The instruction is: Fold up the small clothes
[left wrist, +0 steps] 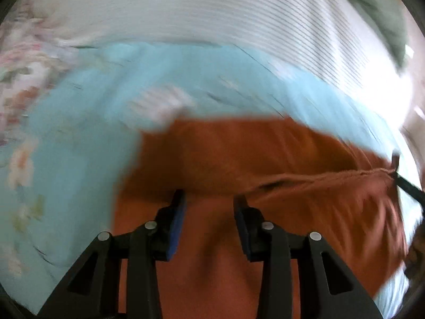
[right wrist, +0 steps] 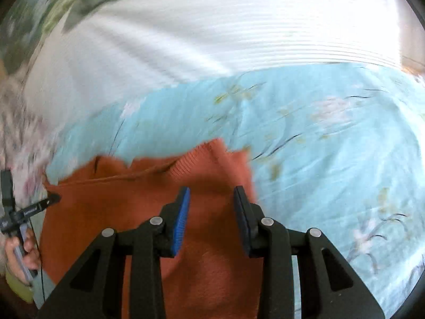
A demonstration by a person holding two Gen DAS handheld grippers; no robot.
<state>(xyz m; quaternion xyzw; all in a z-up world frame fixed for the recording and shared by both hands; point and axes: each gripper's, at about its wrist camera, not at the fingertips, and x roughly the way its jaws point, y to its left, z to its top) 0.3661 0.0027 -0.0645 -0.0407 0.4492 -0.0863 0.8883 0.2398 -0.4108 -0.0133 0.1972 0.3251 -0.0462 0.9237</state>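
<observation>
An orange knitted sweater [left wrist: 239, 159] lies on a light blue floral bedsheet [left wrist: 79, 146], filling the lower centre and lower right of the left wrist frame. In the right wrist view the same sweater [right wrist: 119, 212] fills the lower left and centre, its ribbed edge reaching up toward the middle of the frame, with the blue sheet [right wrist: 332, 159] spreading over the right half. The left gripper [left wrist: 209, 207] sits at the bottom centre of its own frame, its two blue-padded fingers [left wrist: 176, 228] spread apart with sweater cloth showing in the gap between them; nothing is pinched. The right gripper [right wrist: 212, 202] likewise has its fingers [right wrist: 182, 223] parted above the sweater, holding nothing. At the left edge of the right wrist frame, the left gripper [right wrist: 50, 199] appears as a dark tip touching the sweater's edge, with the person's hand [right wrist: 21, 257] on its handle below. A white striped cloth [left wrist: 212, 13] covers the upper part of both frames, and a green fabric [left wrist: 377, 13] lies at the upper right of the left view. Both views are blurred.
</observation>
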